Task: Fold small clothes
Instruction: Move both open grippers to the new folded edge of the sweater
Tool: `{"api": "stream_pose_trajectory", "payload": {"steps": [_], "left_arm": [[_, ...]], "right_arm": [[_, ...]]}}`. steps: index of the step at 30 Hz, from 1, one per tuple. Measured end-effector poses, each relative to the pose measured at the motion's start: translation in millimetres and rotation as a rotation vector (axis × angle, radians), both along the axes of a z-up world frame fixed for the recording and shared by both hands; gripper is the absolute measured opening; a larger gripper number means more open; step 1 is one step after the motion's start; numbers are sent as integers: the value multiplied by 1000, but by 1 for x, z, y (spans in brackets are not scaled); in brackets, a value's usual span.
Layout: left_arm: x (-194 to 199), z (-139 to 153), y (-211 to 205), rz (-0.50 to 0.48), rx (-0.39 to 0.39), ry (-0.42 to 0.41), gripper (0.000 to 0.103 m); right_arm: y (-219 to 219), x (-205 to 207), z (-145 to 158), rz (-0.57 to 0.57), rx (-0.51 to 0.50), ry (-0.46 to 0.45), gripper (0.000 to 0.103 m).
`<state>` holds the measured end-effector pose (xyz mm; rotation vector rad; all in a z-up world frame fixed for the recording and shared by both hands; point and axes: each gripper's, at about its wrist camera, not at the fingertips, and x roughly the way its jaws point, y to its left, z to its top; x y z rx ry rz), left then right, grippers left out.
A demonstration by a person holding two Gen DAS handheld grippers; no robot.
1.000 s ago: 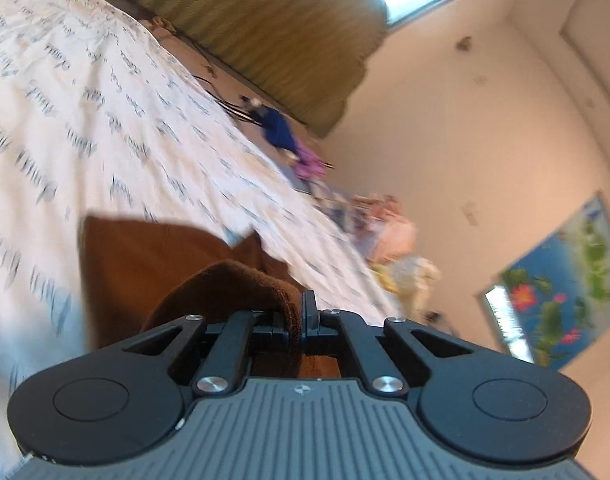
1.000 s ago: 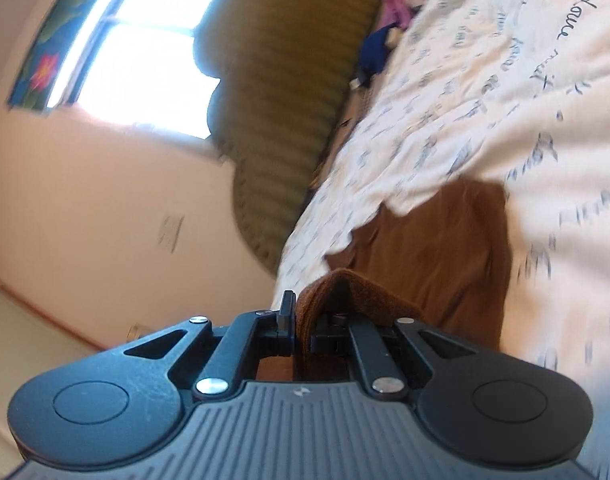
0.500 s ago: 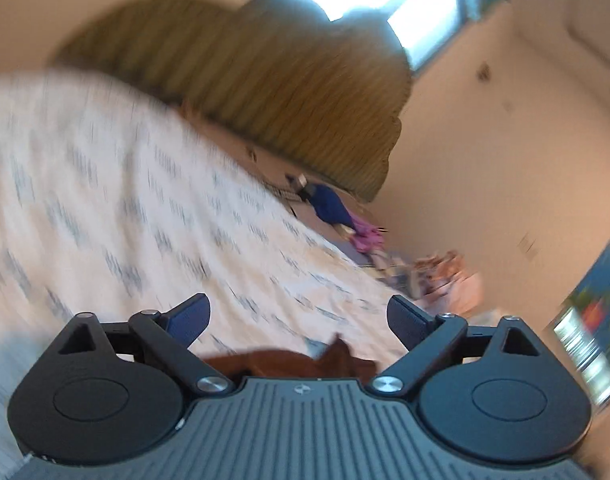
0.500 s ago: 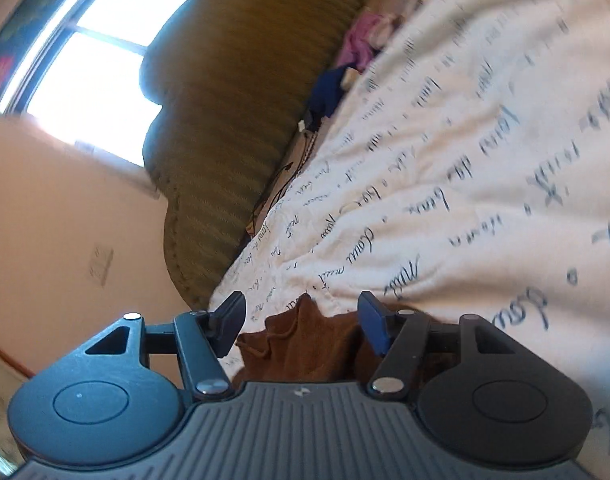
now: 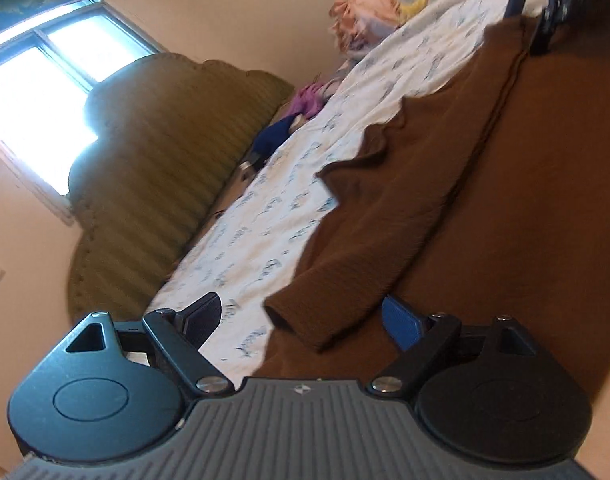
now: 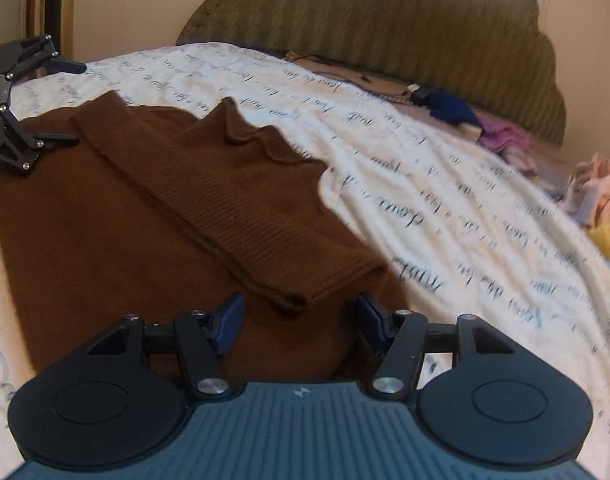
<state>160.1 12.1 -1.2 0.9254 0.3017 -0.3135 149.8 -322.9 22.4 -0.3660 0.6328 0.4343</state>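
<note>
A brown knit sweater (image 6: 105, 240) (image 5: 525, 200) lies flat on the white printed bedsheet (image 6: 425, 160). A ribbed band of it (image 6: 233, 200) (image 5: 385, 232) is folded over on top. My right gripper (image 6: 299, 304) is open just short of one end of that band, pads apart from the knit. My left gripper (image 5: 299, 308) stands wide at the other end, its jaws closing slightly; the band's end lies between them and the pads do not press on it. Each gripper shows in the other's view: the left gripper (image 6: 71, 102) and the right gripper (image 5: 529, 20).
An olive ribbed headboard (image 6: 385, 20) (image 5: 165, 160) runs along the bed's far side. A blue garment (image 6: 449, 108) and a purple one (image 6: 501, 136) lie below it. A pink and yellow clothes pile (image 6: 601, 200) (image 5: 365, 4) sits at the bed's edge.
Both grippers were shut on pinched brown fabric; they have let go, opened and rolled level. The fold they carried now rests on the sweater.
</note>
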Motion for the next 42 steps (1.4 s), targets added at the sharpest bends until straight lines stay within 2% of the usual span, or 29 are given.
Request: {"api": "stream_pose_trajectory", "payload": {"steps": [1, 3, 5, 7, 9, 11, 13, 15, 18, 20, 23, 25, 27, 29, 31, 33, 35, 39, 42], "left_arm": [[9, 1, -1, 20, -9, -5, 87], [27, 12, -3, 109, -73, -30, 87], [46, 27, 1, 237, -166, -42, 87], [59, 37, 9, 316, -254, -16, 87], [58, 45, 18, 311, -322, 23, 88], [55, 45, 25, 272, -352, 62, 90], [57, 45, 31, 253, -413, 142, 90], [67, 45, 40, 299, -471, 202, 90], [80, 47, 52, 358, -562, 232, 90], [97, 49, 52, 405, -572, 257, 90], [123, 54, 53, 487, -610, 285, 91], [138, 62, 61, 526, -683, 348, 91], [140, 71, 72, 531, -789, 382, 91], [133, 78, 87, 507, -904, 387, 95], [125, 79, 98, 465, -970, 403, 97], [121, 75, 105, 466, -998, 418, 97], [120, 68, 108, 461, -1005, 454, 97], [130, 56, 91, 452, -916, 496, 96], [145, 50, 71, 438, -854, 514, 95]], "right_arm": [[0, 12, 1, -36, 7, -13, 60], [-5, 33, 7, -117, 64, -34, 60], [-20, 51, 15, -230, 202, -20, 60], [-34, 64, 16, -277, 335, 53, 60], [-41, 60, 16, -278, 377, 61, 60], [-42, 56, 16, -254, 347, 59, 60], [-45, 56, 13, -247, 336, 79, 60], [-48, 60, 10, -277, 364, 95, 61], [-43, 79, 4, -290, 399, 134, 61], [-38, 95, 4, -300, 430, 154, 60], [-51, 121, 6, -396, 586, 193, 60], [-69, 131, 7, -482, 722, 210, 62], [-82, 130, 8, -499, 825, 223, 62], [-79, 122, 12, -444, 780, 205, 62], [-70, 114, 11, -374, 680, 206, 63], [-65, 110, 5, -340, 609, 233, 63], [-65, 111, -1, -337, 604, 262, 63], [-64, 117, -7, -327, 633, 292, 63], [-53, 126, -11, -312, 606, 297, 63]]}}
